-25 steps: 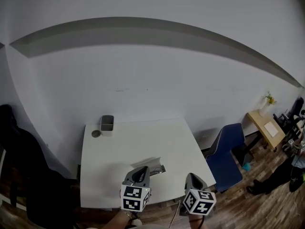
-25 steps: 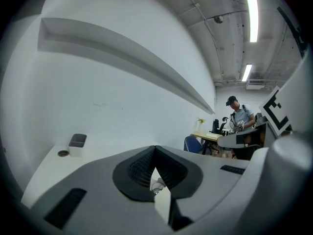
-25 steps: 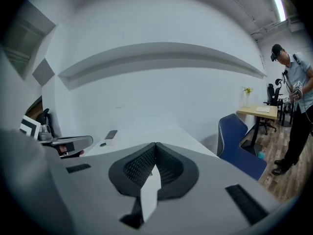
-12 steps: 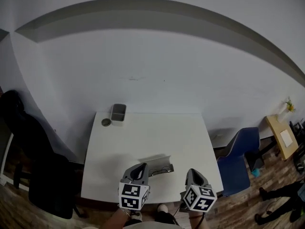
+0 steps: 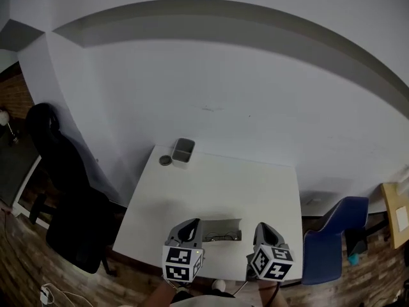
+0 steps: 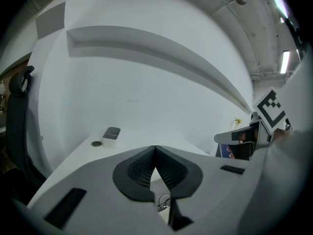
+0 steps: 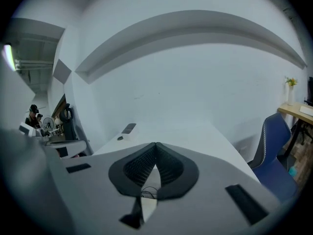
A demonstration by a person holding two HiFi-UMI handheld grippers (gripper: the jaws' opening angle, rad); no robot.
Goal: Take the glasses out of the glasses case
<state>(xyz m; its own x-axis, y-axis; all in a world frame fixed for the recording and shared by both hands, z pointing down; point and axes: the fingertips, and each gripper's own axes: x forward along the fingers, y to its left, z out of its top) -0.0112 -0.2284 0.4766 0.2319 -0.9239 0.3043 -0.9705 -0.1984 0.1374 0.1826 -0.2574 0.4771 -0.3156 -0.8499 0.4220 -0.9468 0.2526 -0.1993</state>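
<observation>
On 1 table [image 5: 255, 184]: 1 open case [image 5: 223, 226] w/ 1 pr glasses [image 5: 222, 238] at near edge, between your left gripper [image 6: 155, 148] & right gripper [image 7: 156, 145], both clenched, empty, 1 marker cube each; 1 bin [image 5: 183, 151], 1 disc [image 5: 165, 160] far-left.

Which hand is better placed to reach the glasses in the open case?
Left, probably. The left tongs sit right beside the end of the glasses case holding the glasses; the right tongs stand further off. Both are shut and must open first.
</observation>
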